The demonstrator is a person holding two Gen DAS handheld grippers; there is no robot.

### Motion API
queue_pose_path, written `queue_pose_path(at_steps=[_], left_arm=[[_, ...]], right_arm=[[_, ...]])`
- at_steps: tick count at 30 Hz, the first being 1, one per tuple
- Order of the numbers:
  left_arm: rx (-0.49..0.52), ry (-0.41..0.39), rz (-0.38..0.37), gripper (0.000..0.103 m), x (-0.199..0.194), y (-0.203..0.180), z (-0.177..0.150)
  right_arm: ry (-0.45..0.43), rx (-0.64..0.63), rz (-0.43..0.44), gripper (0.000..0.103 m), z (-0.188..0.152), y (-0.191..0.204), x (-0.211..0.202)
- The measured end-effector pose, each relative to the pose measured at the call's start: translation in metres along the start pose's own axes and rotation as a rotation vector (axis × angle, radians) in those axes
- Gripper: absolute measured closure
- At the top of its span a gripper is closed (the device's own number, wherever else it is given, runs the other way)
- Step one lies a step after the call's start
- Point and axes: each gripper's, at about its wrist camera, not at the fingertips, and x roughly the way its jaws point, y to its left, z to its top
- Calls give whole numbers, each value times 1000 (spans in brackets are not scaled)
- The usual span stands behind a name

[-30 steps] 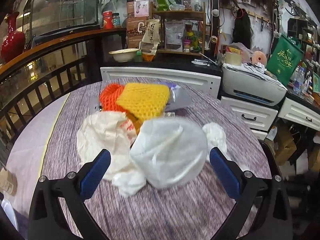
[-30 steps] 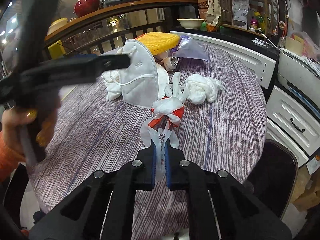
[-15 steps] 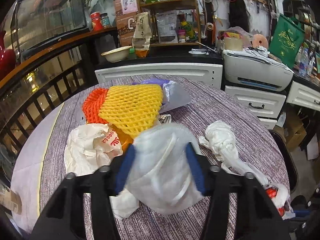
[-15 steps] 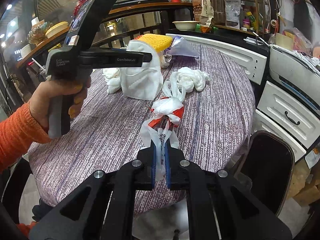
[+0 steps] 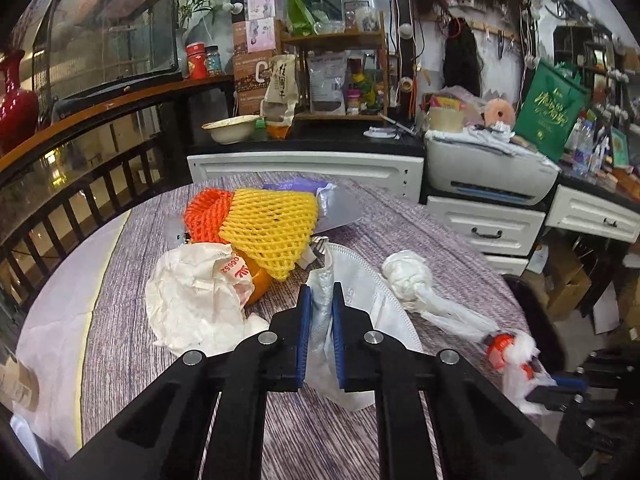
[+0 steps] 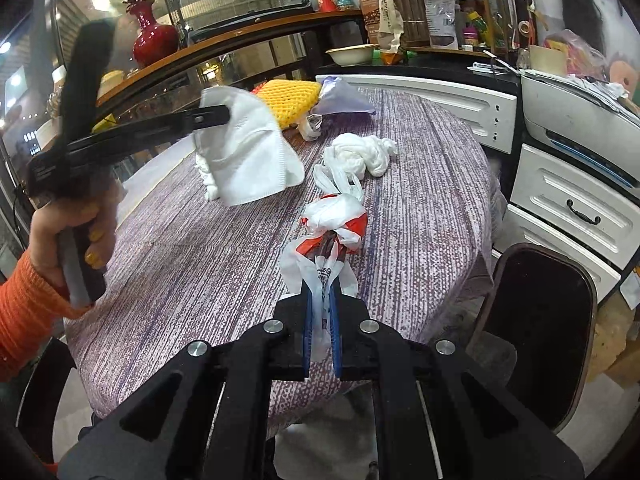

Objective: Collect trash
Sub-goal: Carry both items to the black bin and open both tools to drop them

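Two bits grabbed: your left fingers (image 5: pixel 319 300) pinch the mask (image 5: pixel 360 312), right fingers (image 6: pixel 320 300) pinch the bag (image 6: pixel 334 216). Netting (image 5: pixel 268 228), paper (image 5: pixel 192 292), wad (image 5: pixel 406 276) wait on the table (image 5: pixel 400 240), 12 o'clock.

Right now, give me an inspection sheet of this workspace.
Surface: round table under a purple streaked cloth.
Job's things: white face mask; knotted white-and-red plastic bag.
Clutter: yellow foam net, orange foam net, crumpled paper wrapper, white wad.
Grippers: left gripper shut on the mask, lifted; right gripper shut on the bag.
Cables: nothing seen on the table.
Surroundings: white drawers, dark bin, railing.
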Motion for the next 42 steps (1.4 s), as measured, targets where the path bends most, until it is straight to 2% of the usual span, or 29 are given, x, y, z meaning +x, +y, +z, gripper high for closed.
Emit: queue_pose_path(at_steps=[7,14,16,22,30,33,34,35,37,42], left_arm=[[-33,-88,-89,92,-45,-17,2],[-19,-106,-210,92,-54,-65,5],[-6,-99,-246,92,-51,-80,5],[28,-66,-322,92,-36,-119,7],[73,9,-364,92,-9,-162,3],[98,35,-377,92,0,-179,-2],[108,42,-379,92,3,-185,-4],[117,47,-381,92,5,-189,-5],[136,64,-388,92,10,-198,-8],[172,94,-395,92,20,-215,-16]], right_arm=[[-86,66,-27,95,-2,-21,-27],[-151,205,-173,95,-9,-81,-57],[-136,245,-214,95,-15,-102,-57],[-13,383,-312,95,-51,-169,-25],[81,504,-370,95,-100,-218,23],[115,524,-390,85,-106,-226,36],[120,530,-396,74,-108,-228,38],[117,536,-398,56,-110,-228,37],[84,543,-394,44,-112,-229,32],[21,543,-435,41,-109,-228,4]])
